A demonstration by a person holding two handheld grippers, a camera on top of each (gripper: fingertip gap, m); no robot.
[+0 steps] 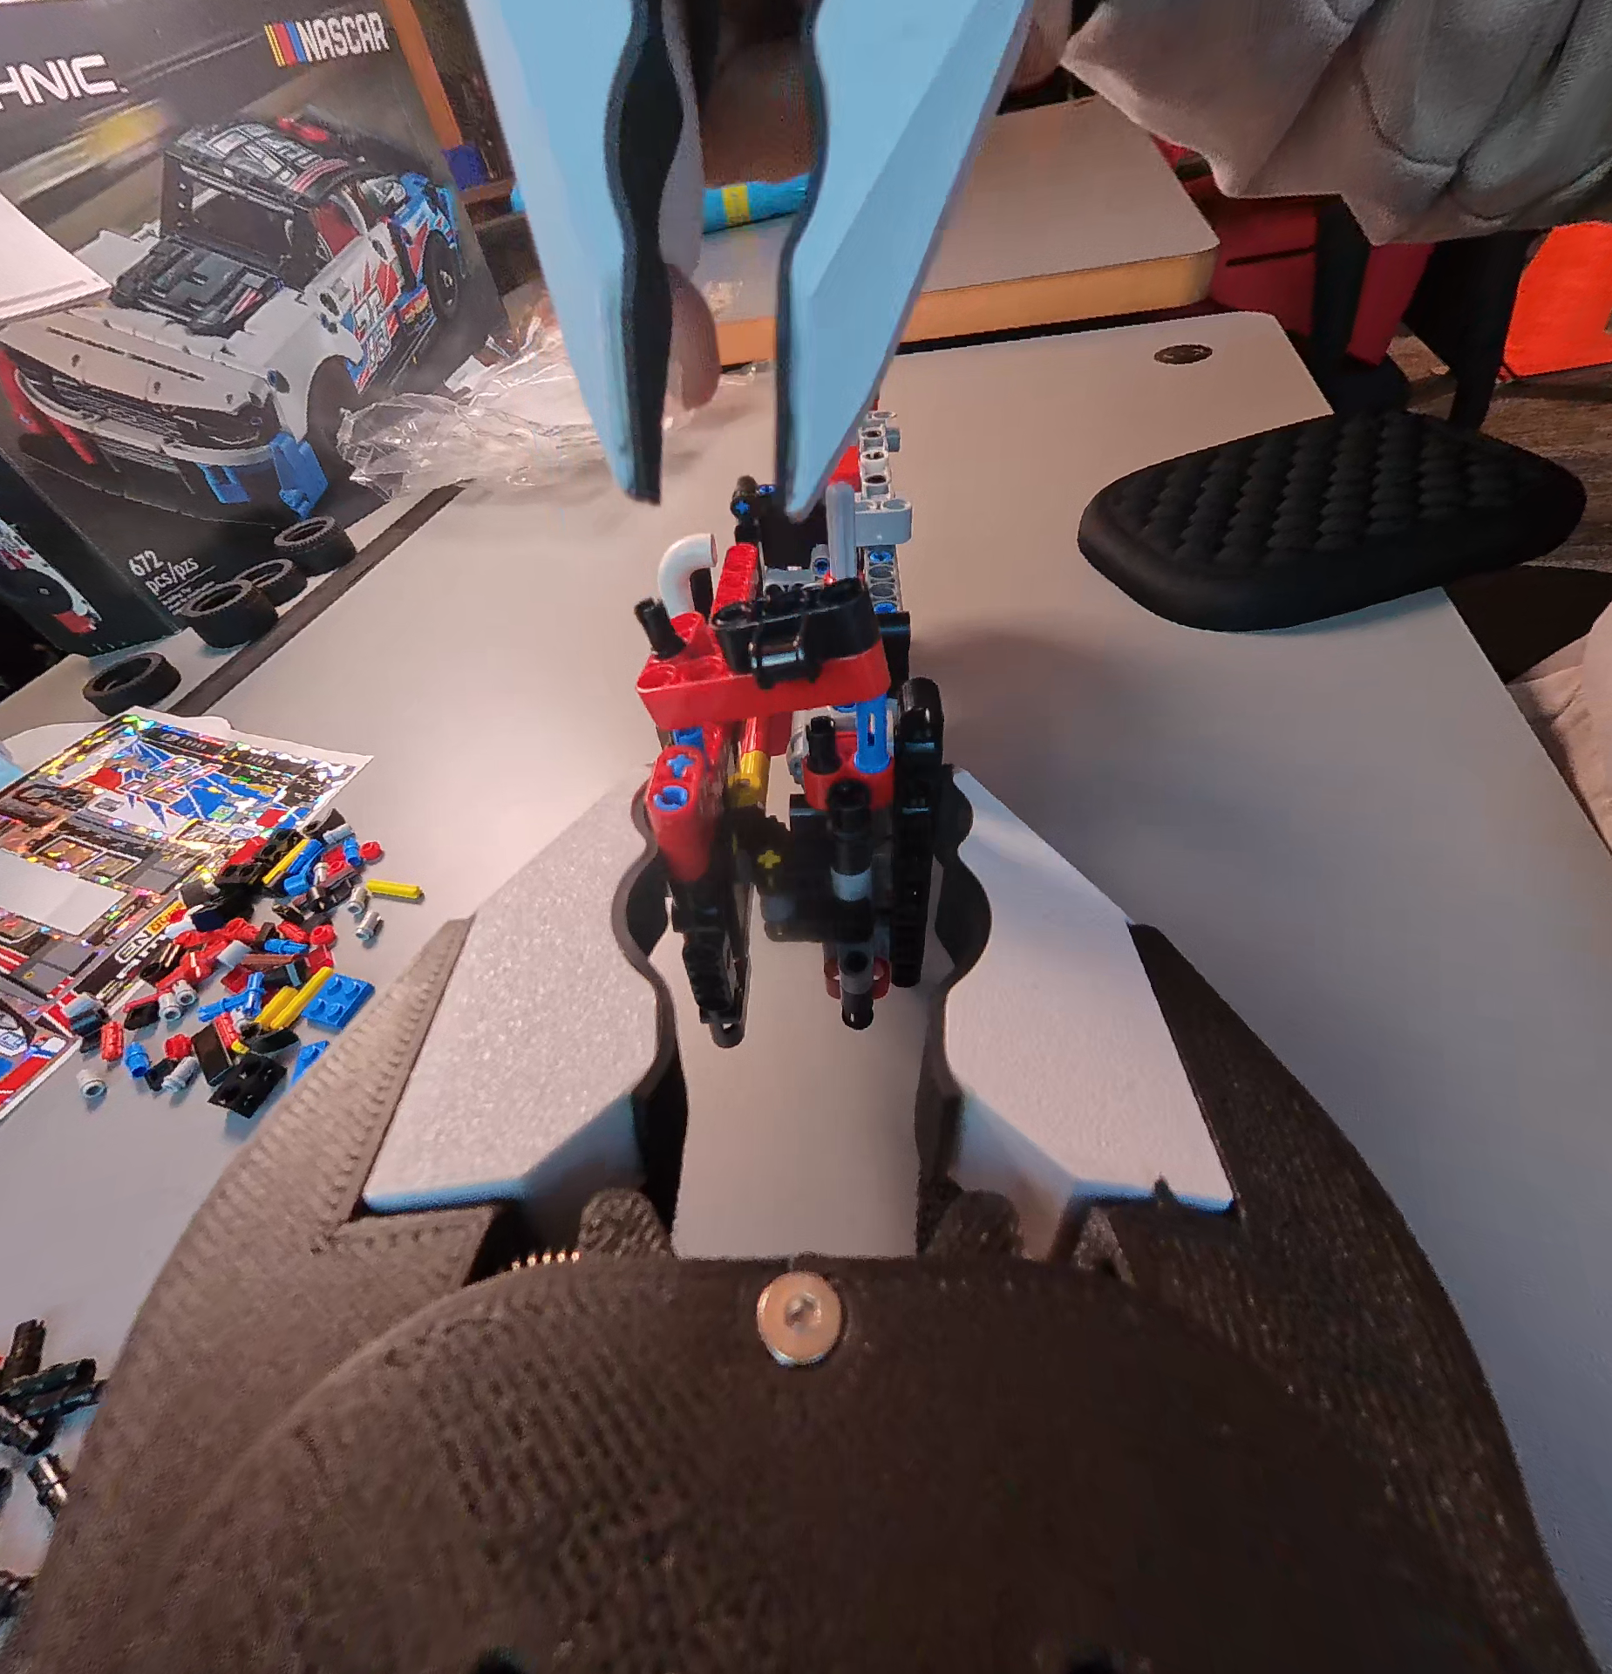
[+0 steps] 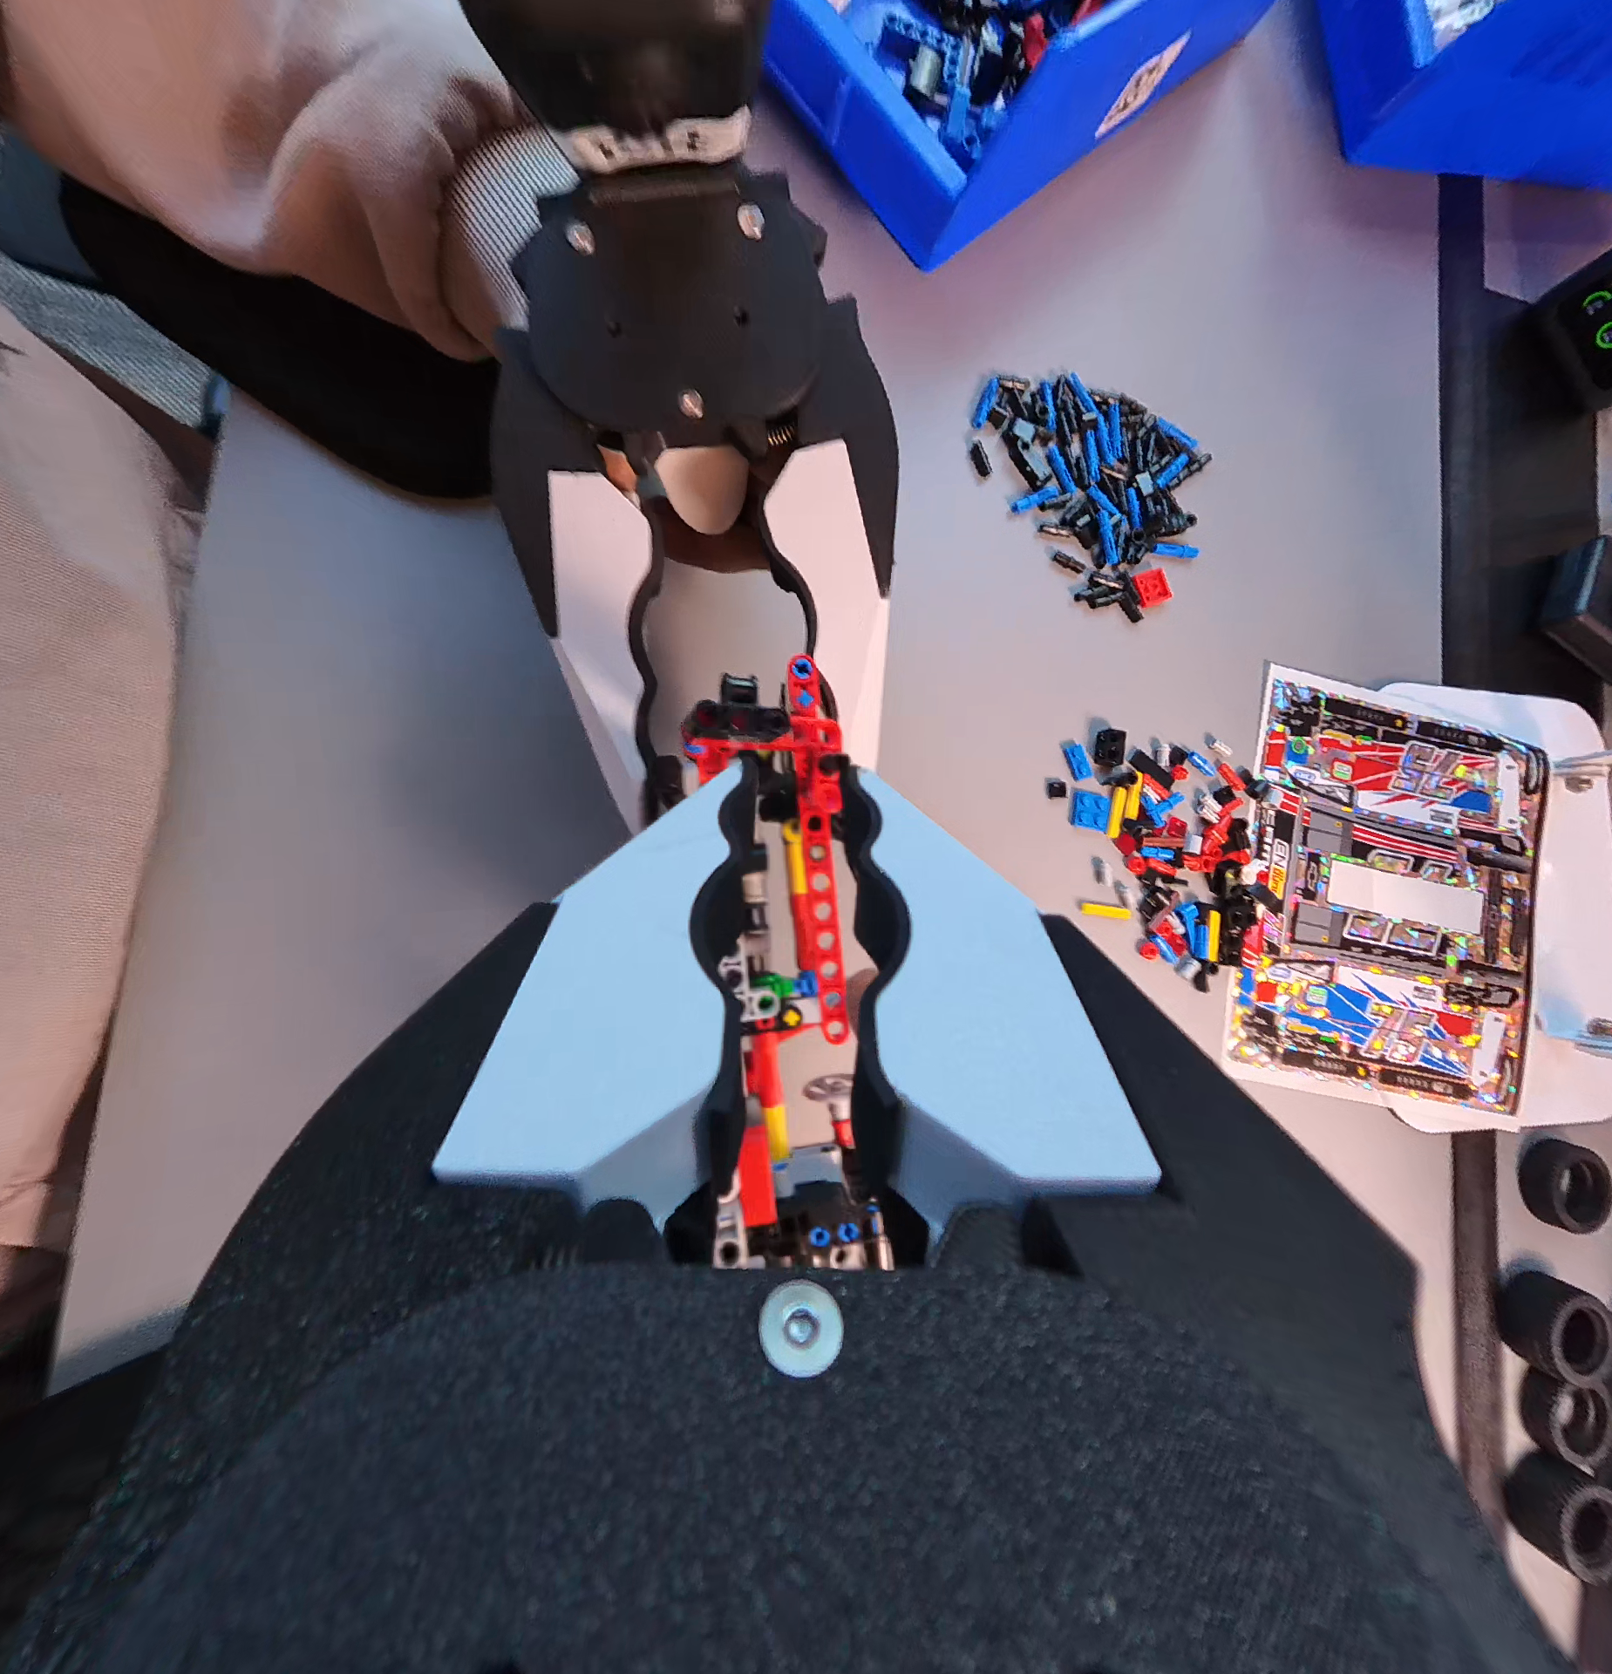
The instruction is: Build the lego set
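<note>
left gripper (image 1: 797, 797): fingers grasping lego chassis (image 1: 784, 725) | right gripper (image 2: 797, 788): seemingly parted around it | printed set box (image 1: 195, 317) behind

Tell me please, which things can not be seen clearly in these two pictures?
- Right wrist view: near end of the lego assembly, sunk between the right gripper's fingers.
- Right wrist view: blue bin, cut by the top edge.
- Left wrist view: right gripper's grip point, hidden behind its fingertip.

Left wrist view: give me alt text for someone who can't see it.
The left gripper clamps a partly built red-and-black lego assembly upright over the grey table, while the right gripper reaches down onto its top. Loose lego pieces and a sticker sheet lie left.
</note>
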